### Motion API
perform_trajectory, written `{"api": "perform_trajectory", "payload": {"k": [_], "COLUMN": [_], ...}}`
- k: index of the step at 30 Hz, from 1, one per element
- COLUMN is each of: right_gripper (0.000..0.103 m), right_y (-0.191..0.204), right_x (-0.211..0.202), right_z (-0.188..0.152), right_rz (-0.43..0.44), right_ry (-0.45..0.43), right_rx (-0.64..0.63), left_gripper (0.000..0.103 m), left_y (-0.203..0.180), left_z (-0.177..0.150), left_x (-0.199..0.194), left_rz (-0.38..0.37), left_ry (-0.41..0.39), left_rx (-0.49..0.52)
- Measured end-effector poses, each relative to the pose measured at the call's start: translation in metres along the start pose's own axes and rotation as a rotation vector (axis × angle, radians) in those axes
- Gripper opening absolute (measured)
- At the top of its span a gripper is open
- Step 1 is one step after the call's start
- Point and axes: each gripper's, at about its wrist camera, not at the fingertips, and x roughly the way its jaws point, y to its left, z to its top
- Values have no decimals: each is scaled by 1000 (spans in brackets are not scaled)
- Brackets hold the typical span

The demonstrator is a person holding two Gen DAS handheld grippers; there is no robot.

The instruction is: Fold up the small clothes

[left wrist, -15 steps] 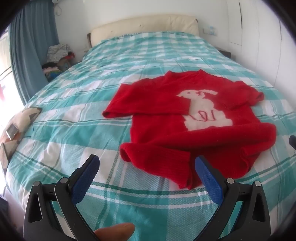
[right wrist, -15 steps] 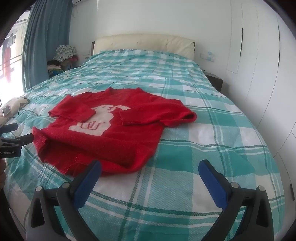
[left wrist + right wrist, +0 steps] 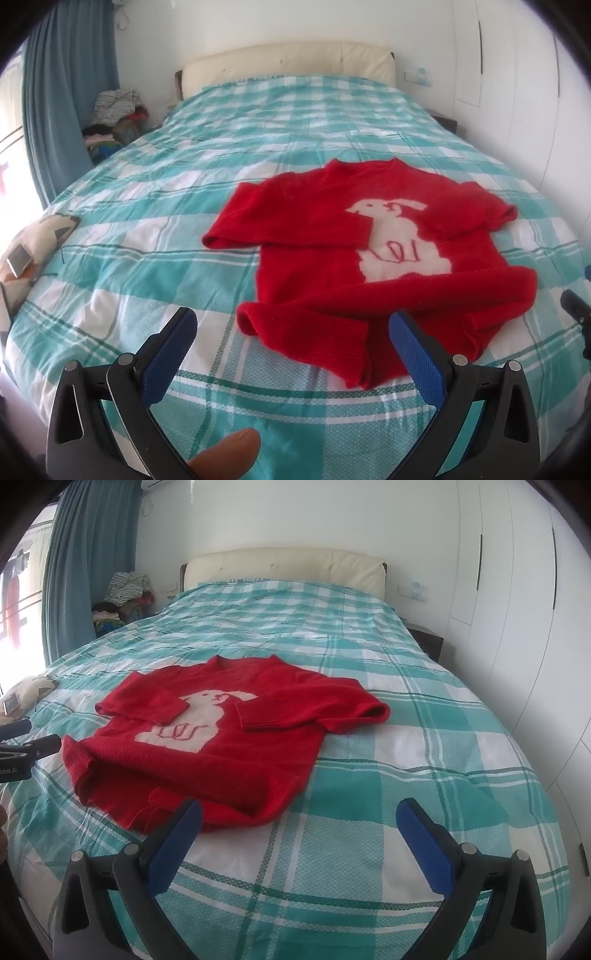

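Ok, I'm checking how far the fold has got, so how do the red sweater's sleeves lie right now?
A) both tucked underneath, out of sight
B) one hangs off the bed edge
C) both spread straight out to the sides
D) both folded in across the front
D: on the red sweater, both cuffs lie on the chest, reaching the white animal design, on the checked bedspread.

Both wrist views look down the bed (image 3: 258,122) at the sweater (image 3: 369,258).
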Motion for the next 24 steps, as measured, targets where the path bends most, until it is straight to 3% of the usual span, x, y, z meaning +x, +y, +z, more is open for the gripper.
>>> {"api": "perform_trajectory", "payload": {"k": [11,24], "right_gripper": [103,103], "right_y": [-8,-6], "right_x": [4,4], "right_z": [-1,-1], "right_rz": [2,-3], "right_ry": [-1,-1], "right_rx": [1,-1], "left_gripper": [103,103], "left_y": [6,11], "left_z": [0,-2], "left_x": [7,15], "left_rz": [-28,2], "left_ry": [73,113], "left_rx": [-18,-38]}}
